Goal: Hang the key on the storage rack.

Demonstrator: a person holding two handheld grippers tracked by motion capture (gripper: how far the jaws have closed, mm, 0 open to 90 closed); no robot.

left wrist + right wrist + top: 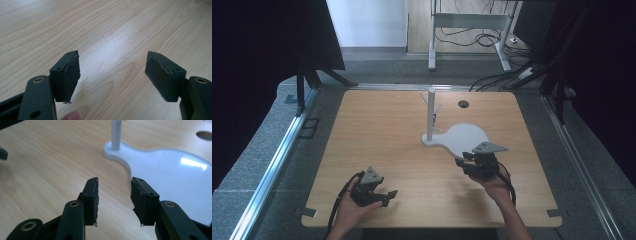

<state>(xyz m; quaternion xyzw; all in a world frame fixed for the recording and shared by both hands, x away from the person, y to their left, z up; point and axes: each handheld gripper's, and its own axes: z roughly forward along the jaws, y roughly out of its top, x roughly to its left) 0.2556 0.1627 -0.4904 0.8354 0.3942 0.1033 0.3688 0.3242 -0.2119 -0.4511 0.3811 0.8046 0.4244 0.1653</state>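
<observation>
We hold both tongs apart and empty: left tongs [388, 195], right tongs [463, 162] beside the white pear-shaped plastic stand [469, 137]. Looks rigid, light, slick; we'd pinch its upright post [430, 115].

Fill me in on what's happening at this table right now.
A person holds a two-jaw gripper in each hand over a wooden table. The left gripper hovers open near the front edge, with bare wood between its fingers. The right gripper, also open and empty, sits at the near edge of a white stand base with an upright post. Nothing is grasped yet.
</observation>
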